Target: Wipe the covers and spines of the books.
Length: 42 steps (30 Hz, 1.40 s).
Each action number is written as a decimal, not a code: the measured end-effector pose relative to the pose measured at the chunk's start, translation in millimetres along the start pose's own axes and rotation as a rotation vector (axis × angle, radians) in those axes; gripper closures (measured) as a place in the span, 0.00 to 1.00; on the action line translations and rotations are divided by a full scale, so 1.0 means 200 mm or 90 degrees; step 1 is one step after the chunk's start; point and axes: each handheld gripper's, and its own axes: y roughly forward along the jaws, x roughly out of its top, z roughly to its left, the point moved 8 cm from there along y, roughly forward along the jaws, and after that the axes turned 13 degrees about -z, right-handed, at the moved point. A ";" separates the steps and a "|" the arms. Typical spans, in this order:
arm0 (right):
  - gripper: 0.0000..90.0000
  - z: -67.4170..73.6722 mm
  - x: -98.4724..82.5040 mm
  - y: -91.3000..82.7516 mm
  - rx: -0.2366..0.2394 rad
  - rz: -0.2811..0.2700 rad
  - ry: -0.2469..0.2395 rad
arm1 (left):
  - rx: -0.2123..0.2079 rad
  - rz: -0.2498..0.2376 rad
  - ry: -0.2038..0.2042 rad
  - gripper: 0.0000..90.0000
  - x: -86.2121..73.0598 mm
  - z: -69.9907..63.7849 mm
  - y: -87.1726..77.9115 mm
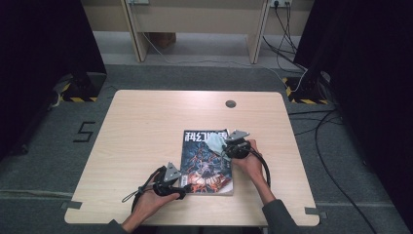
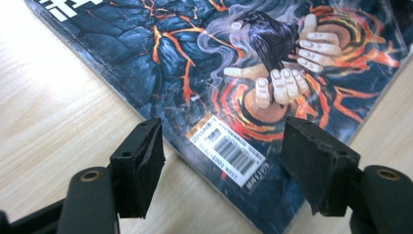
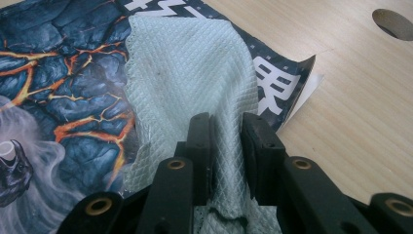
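A pale wooden table (image 1: 146, 126) carries a magazine (image 1: 200, 161) lying flat near its front edge.

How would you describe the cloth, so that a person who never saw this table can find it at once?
On the wooden table lies one magazine with a dark cover of orange lava cracks. The cloth rests on its upper right corner, over the white title characters, pinched by the right tool. It is pale mint green with a fine diamond weave, the only soft, plain thing on that glossy cover.
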 end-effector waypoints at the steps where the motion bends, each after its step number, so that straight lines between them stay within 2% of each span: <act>1: 0.83 0.00 0.00 0.00 -0.002 0.002 -0.001 | 0.001 0.002 -0.002 0.33 -0.01 0.00 -0.01; 4: 0.83 0.00 0.00 0.00 -0.006 0.004 -0.005 | 0.002 0.003 -0.012 0.32 -0.02 0.00 -0.04; 9: 0.83 0.01 0.00 0.00 -0.011 0.003 0.009 | -0.003 -0.001 -0.005 0.34 -0.03 -0.01 -0.05; 12: 0.83 0.02 0.01 0.00 -0.016 0.007 -0.002 | -0.010 -0.001 -0.013 0.35 -0.03 -0.01 -0.05; 14: 0.83 0.04 0.01 0.01 -0.005 0.006 0.001 | -0.012 -0.001 -0.017 0.35 -0.03 0.00 -0.04; 17: 0.83 0.12 0.04 0.03 0.024 -0.003 0.006 | -0.013 -0.001 -0.024 0.35 -0.03 0.00 -0.04; 20: 0.83 0.24 0.07 0.05 0.067 -0.009 -0.017 | -0.013 -0.001 -0.032 0.34 -0.04 0.00 -0.04; 22: 0.83 0.30 0.09 0.06 0.073 -0.004 -0.047 | -0.012 -0.001 -0.031 0.34 -0.04 0.00 -0.04; 24: 0.83 0.32 0.10 0.06 0.073 0.000 -0.065 | -0.011 -0.003 -0.036 0.34 -0.04 0.00 -0.04; 26: 0.83 0.32 0.10 0.06 0.075 0.000 -0.067 | -0.007 -0.002 -0.041 0.32 -0.04 0.01 -0.04; 29: 0.82 0.30 0.09 0.06 0.083 -0.006 -0.053 | -0.004 0.002 -0.042 0.25 -0.04 0.02 -0.05; 32: 0.82 0.27 0.08 0.06 0.068 -0.002 -0.046 | -0.005 0.011 -0.044 0.21 -0.05 0.04 -0.06; 37: 0.82 0.17 0.06 0.05 0.028 0.008 -0.036 | -0.010 0.026 -0.041 0.19 -0.09 0.08 -0.11; 39: 0.82 0.11 0.05 0.04 0.006 0.012 -0.034 | -0.007 0.036 -0.048 0.18 -0.11 0.10 -0.13; 42: 0.82 0.08 0.04 0.04 0.008 0.010 -0.010 | -0.001 0.050 -0.044 0.18 -0.13 0.13 -0.13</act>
